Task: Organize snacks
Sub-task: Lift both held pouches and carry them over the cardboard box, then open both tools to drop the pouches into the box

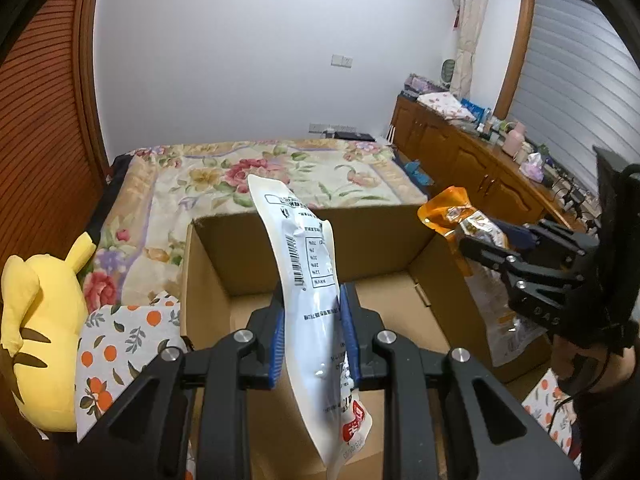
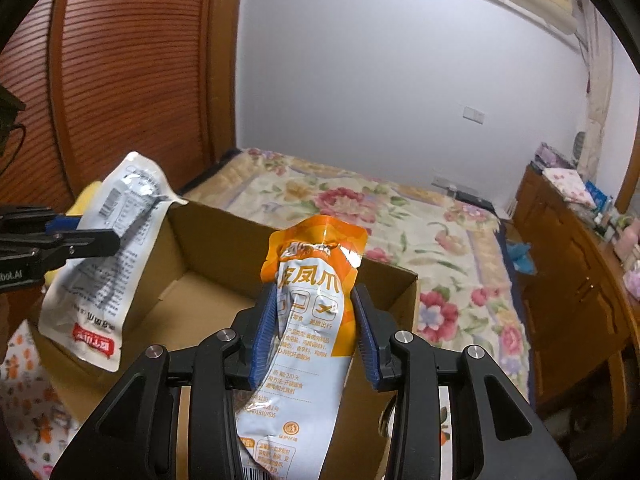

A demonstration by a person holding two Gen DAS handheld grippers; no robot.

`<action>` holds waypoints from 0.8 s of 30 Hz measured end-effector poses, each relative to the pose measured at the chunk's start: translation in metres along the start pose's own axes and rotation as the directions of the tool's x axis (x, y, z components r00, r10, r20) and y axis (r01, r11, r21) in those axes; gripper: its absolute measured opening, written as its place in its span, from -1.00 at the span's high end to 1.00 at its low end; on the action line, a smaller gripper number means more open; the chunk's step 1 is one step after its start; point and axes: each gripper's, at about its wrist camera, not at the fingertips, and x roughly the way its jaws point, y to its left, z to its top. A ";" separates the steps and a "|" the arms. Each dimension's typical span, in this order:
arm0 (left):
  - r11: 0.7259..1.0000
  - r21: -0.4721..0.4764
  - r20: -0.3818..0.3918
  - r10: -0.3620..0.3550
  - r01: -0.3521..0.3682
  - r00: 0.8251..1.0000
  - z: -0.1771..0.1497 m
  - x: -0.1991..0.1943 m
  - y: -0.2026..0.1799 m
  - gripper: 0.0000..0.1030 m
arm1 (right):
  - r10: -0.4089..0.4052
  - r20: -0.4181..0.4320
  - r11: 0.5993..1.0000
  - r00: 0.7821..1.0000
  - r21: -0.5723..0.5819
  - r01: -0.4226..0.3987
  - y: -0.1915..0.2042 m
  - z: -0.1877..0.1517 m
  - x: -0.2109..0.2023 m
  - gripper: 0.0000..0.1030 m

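While each tool (image 1: 312, 332) clamps its upright packet (image 1: 308, 280), the open box (image 1: 208, 264) sits just ahead and below (left nearer).

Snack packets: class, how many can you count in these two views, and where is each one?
2. The white packet is clamped in the left gripper; the orange packet is clamped in the right gripper. Both are above the cardboard box, whose near corners are hidden.

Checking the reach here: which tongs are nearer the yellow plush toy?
Left. The left tongs, shut on the white snack pouch, are beside the yellow plush toy; the right tongs are across the brown cardboard box.
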 end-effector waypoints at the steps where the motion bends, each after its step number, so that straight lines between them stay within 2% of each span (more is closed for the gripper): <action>1: 1.000 0.004 -0.006 0.007 -0.007 1.000 -0.001 0.002 0.000 0.57 | 0.000 -0.008 1.000 1.000 -0.006 0.000 0.001 0.000 0.002 0.28; 6: 0.999 0.025 -0.039 0.035 -0.035 0.999 -0.009 0.012 0.000 0.56 | -0.019 -0.025 0.998 1.000 -0.061 0.018 0.010 0.000 0.000 0.27; 13: 0.997 0.058 -0.041 0.056 -0.054 0.998 -0.018 0.011 -0.003 0.59 | -0.048 -0.068 0.991 0.997 -0.126 0.039 0.026 -0.008 0.006 0.27; 24: 0.998 0.052 -0.013 0.045 -0.044 0.999 -0.026 -0.003 0.006 0.52 | 0.027 -0.128 0.993 0.991 -0.107 -0.041 0.043 -0.017 0.014 0.25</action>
